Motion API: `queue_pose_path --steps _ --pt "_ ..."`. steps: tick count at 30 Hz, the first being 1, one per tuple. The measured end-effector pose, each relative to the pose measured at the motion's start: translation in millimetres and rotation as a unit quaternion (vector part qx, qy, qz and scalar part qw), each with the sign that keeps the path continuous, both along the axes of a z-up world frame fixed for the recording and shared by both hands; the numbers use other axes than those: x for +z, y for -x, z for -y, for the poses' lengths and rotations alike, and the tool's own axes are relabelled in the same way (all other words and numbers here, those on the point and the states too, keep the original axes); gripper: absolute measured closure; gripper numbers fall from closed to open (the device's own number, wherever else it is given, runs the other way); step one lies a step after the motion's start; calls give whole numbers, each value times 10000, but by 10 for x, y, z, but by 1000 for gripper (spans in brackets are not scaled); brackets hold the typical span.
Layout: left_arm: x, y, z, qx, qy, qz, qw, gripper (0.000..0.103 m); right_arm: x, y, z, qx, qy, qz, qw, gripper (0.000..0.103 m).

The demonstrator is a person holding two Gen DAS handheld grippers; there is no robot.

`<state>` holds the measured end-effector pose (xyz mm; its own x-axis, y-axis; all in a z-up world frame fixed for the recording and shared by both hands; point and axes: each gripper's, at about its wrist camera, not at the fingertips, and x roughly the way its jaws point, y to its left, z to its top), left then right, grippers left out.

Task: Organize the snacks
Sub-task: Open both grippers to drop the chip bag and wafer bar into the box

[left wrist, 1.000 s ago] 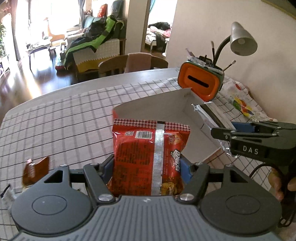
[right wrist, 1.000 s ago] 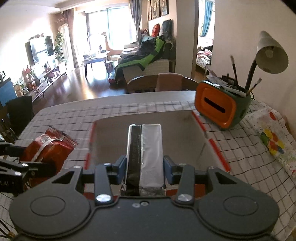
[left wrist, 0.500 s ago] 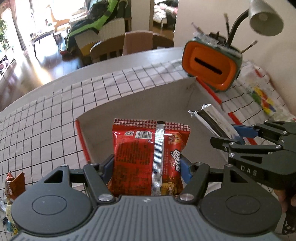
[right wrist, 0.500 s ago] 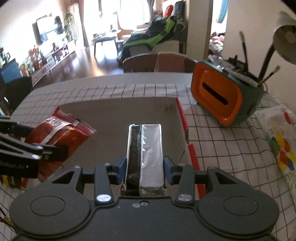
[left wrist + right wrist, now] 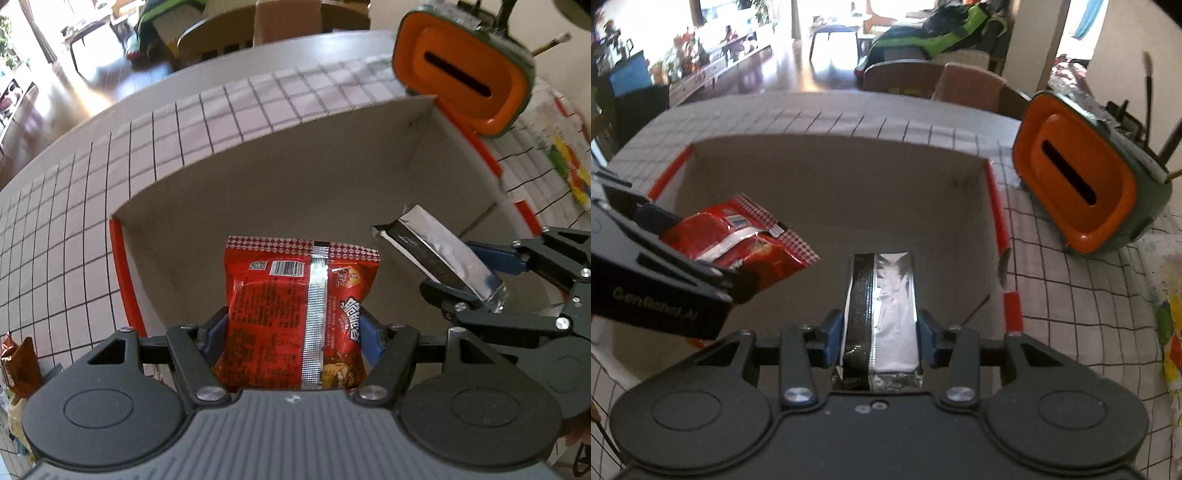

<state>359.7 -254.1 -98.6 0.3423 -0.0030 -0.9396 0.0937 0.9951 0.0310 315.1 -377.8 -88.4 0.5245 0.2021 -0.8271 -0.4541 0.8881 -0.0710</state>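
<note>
Crinkly red snack bag (image 5: pixel 295 314) and foil packet (image 5: pixel 882 314) over cardboard box (image 5: pixel 295 173)

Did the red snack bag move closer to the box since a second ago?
Yes. The red snack bag, held in the left gripper, has come over the cardboard box. Earlier it was outside the box's left wall in the right wrist view.

Red snack packet (image 5: pixel 301 314), centre frame: silver seam strip, red-and-white chequered top edge. Silver foil packet (image 5: pixel 882 314), lower centre: black stripe. Grey-beige box (image 5: pixel 280 177), orange-red rims. White tablecloth (image 5: pixel 74 206), black grid. Orange-fronted holder (image 5: pixel 1078 184), upper right, dark green body.
</note>
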Motion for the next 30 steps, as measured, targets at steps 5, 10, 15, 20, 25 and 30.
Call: queue_pose_path --steps 5,10,15,20,25,30 --pt "-144 -89 1 41 -10 -297 9996 34 -55 -39 -31 140 86 -207 9997 61" --pt "-254 -133 4 60 -59 -460 9989 33 -86 -95 4 92 14 -413 9991 61" --pt "-285 -125 -1 59 -45 -446 9990 34 -75 -125 14 161 39 -418 9990 61" --pt "-174 -7 -5 33 -74 -234 9997 34 -57 -98 61 162 -103 -438 9989 61" --pt "17 115 -31 2 -37 100 9999 34 54 -52 138 86 -282 -281 9992 60" --pt "223 264 -86 30 62 463 9989 34 191 30 190 4 -464 -93 9989 59"
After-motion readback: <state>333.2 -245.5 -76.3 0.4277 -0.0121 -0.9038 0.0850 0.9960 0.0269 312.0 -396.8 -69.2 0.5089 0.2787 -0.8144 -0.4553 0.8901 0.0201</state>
